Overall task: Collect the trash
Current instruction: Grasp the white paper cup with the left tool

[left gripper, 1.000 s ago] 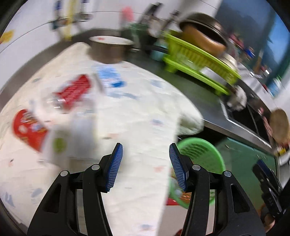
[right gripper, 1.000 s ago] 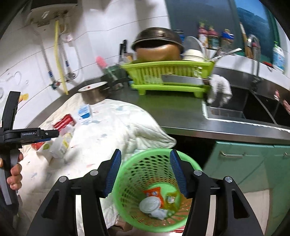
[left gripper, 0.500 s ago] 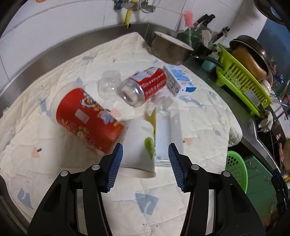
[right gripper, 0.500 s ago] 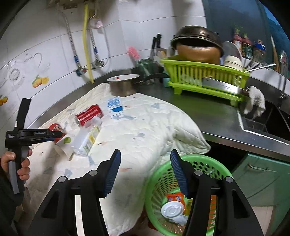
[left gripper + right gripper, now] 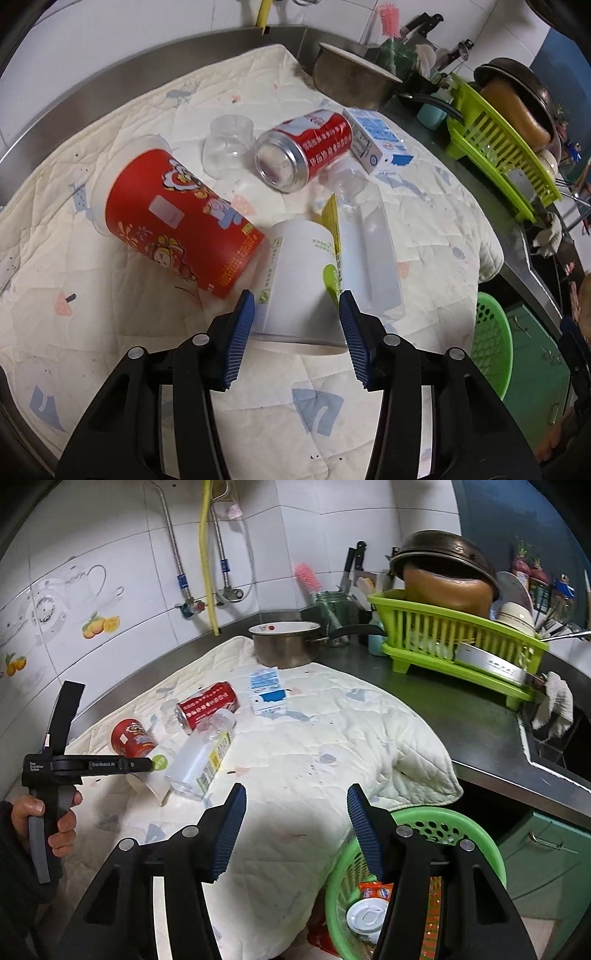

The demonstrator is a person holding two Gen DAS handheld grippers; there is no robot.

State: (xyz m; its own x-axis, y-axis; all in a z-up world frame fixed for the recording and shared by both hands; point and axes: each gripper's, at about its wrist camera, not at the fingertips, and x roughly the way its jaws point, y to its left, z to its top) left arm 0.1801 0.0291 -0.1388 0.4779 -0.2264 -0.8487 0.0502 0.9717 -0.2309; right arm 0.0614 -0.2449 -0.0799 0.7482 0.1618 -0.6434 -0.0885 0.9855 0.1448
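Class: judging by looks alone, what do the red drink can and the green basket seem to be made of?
Red drink can: likely thin metal, glossy printed wall, with a bare silvery shiny end. Green basket: probably moulded plastic, uniformly coloured, smooth, its wall pierced with regular round holes.

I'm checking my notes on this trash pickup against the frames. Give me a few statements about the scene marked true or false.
1. The white paper cup lies on its side between the left gripper jaws, which are closing. True.
2. The soda can stands upright. False: it lies on its side.
3. The green basket is empty. False: wrappers and a lid lie inside.
4. The right gripper holds nothing. True.
5. The milk carton is in the dish rack. False: it lies on the quilted cloth.
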